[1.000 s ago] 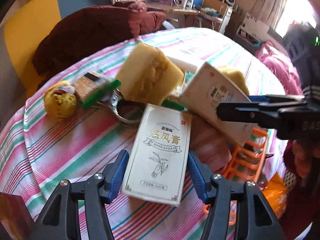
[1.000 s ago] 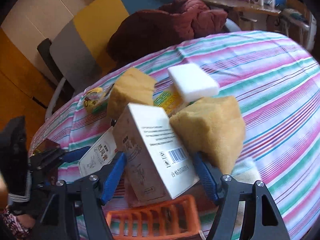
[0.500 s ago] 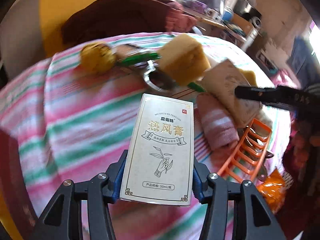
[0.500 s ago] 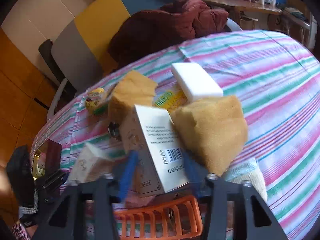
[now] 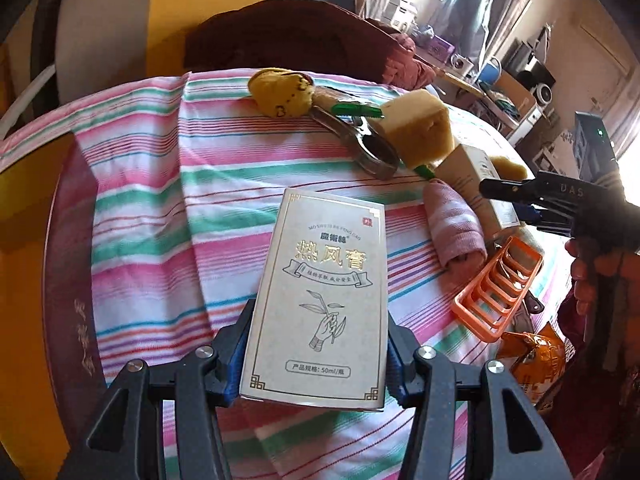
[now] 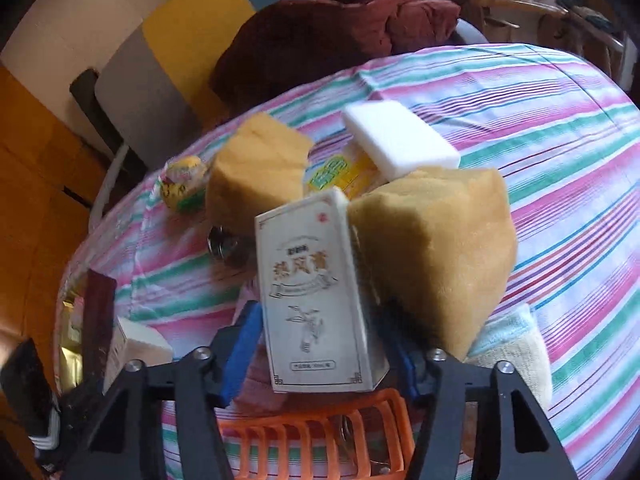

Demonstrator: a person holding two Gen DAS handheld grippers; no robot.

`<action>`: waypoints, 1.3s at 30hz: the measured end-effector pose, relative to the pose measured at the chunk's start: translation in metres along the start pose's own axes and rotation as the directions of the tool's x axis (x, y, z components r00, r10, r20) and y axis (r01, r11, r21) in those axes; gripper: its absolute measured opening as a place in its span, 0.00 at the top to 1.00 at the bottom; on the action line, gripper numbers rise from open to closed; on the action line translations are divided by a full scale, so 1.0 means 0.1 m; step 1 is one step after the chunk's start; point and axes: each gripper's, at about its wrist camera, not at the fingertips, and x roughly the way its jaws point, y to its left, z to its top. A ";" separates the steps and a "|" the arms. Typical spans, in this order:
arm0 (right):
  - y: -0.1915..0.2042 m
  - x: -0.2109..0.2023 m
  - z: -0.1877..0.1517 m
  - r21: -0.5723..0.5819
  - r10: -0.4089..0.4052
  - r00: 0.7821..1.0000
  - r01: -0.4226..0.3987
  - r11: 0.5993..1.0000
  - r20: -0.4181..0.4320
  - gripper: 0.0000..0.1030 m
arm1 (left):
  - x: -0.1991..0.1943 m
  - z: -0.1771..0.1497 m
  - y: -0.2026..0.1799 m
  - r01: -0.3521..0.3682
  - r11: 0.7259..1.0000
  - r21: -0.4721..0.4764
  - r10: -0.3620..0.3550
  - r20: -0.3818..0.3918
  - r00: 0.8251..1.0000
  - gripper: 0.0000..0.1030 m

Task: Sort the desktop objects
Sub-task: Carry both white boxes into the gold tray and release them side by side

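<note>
On striped cloth (image 5: 168, 184): two cream boxes, one pinched in each gripper (image 5: 316, 360) (image 6: 320, 344); the right's jaws have just been closing.

Right gripper (image 6: 316, 344) low in frame, blue pads either side of upright cream box (image 6: 312, 304), jaws just closing; contact unclear. Orange basket (image 6: 312, 436) directly beneath. Tan sponge (image 6: 436, 252) touching box's right side. Second sponge (image 6: 256, 168) behind, white foam block (image 6: 400, 140) beyond. Striped tablecloth (image 6: 560, 160) underneath everything.
</note>
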 end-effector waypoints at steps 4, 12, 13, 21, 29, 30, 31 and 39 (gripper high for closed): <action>-0.01 -0.12 0.02 0.009 0.011 0.999 -0.011 1.000 0.051 0.47 | -0.07 -0.03 0.05 -0.033 0.999 -0.024 0.033 0.023 0.999 0.48; 0.45 -0.37 -0.06 -0.105 0.292 0.949 -0.280 0.954 0.118 0.47 | -0.12 -0.15 0.16 -0.068 0.995 -0.068 0.070 0.039 0.997 0.48; 0.62 -0.31 -0.13 -0.139 0.337 0.939 -0.326 0.935 0.068 0.47 | -0.09 -0.16 0.17 -0.067 0.995 -0.075 0.069 0.032 0.997 0.47; 1.33 0.31 -0.52 -0.320 0.137 0.979 -0.179 0.930 -0.148 0.45 | -0.12 -0.17 0.14 -0.082 0.993 -0.089 0.085 0.029 0.996 0.47; 1.50 0.36 -0.71 -0.446 0.022 0.993 -0.071 0.892 -0.114 0.43 | -0.15 -0.16 0.17 -0.065 0.991 -0.117 0.066 0.011 0.998 0.46; 1.49 0.34 -0.72 -0.460 0.006 0.995 -0.054 0.886 -0.104 0.43 | -0.15 -0.16 0.17 -0.057 0.991 -0.118 0.059 0.009 0.998 0.46; 1.50 0.34 -0.73 -0.482 -0.016 0.994 -0.037 0.875 -0.107 0.45 | -0.15 -0.16 0.16 -0.052 0.992 -0.116 0.053 0.012 0.999 0.46; 1.43 0.22 -0.78 -0.406 -0.011 0.996 -0.028 0.914 -0.093 0.50 | -0.21 -0.19 0.09 -0.010 0.996 -0.084 0.014 0.042 0.999 0.47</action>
